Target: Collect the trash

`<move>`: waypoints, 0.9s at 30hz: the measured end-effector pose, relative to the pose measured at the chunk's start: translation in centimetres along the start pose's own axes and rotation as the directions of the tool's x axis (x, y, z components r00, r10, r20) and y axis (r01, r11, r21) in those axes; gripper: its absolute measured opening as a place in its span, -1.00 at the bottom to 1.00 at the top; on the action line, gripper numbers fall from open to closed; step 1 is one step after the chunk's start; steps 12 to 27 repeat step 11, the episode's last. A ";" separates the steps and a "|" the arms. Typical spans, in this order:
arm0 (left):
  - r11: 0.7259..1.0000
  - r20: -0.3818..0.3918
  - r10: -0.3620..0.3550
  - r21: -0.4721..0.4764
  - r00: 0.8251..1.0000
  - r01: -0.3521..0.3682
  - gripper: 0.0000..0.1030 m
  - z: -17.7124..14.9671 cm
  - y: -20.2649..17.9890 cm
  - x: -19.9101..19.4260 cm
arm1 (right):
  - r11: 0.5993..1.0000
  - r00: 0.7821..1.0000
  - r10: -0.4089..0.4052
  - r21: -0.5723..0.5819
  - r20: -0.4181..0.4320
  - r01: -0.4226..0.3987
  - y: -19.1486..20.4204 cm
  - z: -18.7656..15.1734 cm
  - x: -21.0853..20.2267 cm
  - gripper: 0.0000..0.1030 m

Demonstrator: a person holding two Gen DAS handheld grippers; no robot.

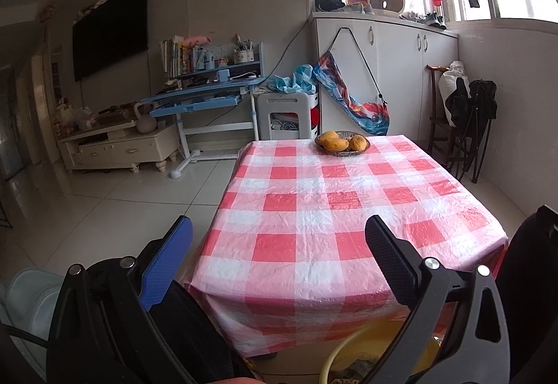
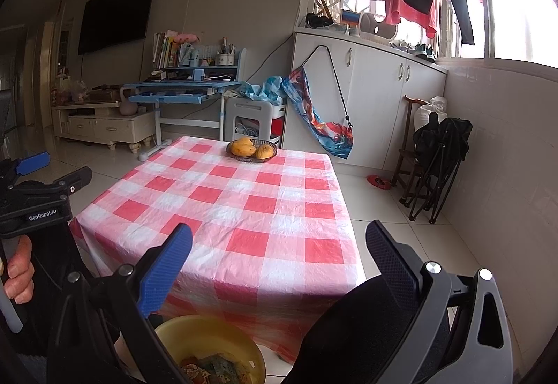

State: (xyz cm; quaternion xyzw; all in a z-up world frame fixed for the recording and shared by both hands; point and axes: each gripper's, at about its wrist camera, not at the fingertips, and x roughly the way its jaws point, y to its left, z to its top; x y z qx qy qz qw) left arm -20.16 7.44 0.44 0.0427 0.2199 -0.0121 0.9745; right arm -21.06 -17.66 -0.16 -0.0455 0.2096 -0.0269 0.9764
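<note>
Both tongs are hanging in front of the near edge of a surface (image 1: 348, 195) that is wearing a red-and-white checked cloth. The left tongs (image 1: 279, 255) are standing wide apart, one blue finger and one black, with nothing lying between them; the right tongs (image 2: 279, 258) are gaping just as widely and are gripping nothing either. In the right wrist view the left tongs are also showing at the far left edge, with a person's hand (image 2: 19, 270) wrapping round the handle.

A yellow basin (image 2: 216, 331) is sitting low down, below the near edge of the cloth and between the person's dark-clad knees. It is holding crumpled scraps of trash (image 2: 216, 368) (wrappers, as far as the blur is allowing). In the left wrist view only its rim is peeking out.

At the far end of the surface a shallow dish (image 1: 343, 151) is carrying three yellow-orange fruits (image 1: 334, 142).
</note>
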 end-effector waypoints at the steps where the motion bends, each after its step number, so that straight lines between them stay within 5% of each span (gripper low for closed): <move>1: 1.000 -0.004 0.002 0.005 1.000 -0.002 0.86 0.0 -0.1 0.1 | 1.000 1.000 0.000 -0.001 0.000 0.000 0.0 0.0 0.0 0.85; 7: 1.000 -0.067 -0.023 0.003 0.997 0.023 0.86 -0.1 0.1 1.1 | 1.000 1.000 0.000 -0.002 -0.001 0.000 0.0 0.1 0.0 0.85; 27: 1.000 -0.068 -0.029 0.008 0.997 0.030 0.86 -0.2 -0.1 1.2 | 1.000 1.000 0.000 -0.003 -0.001 0.000 0.0 0.1 0.0 0.85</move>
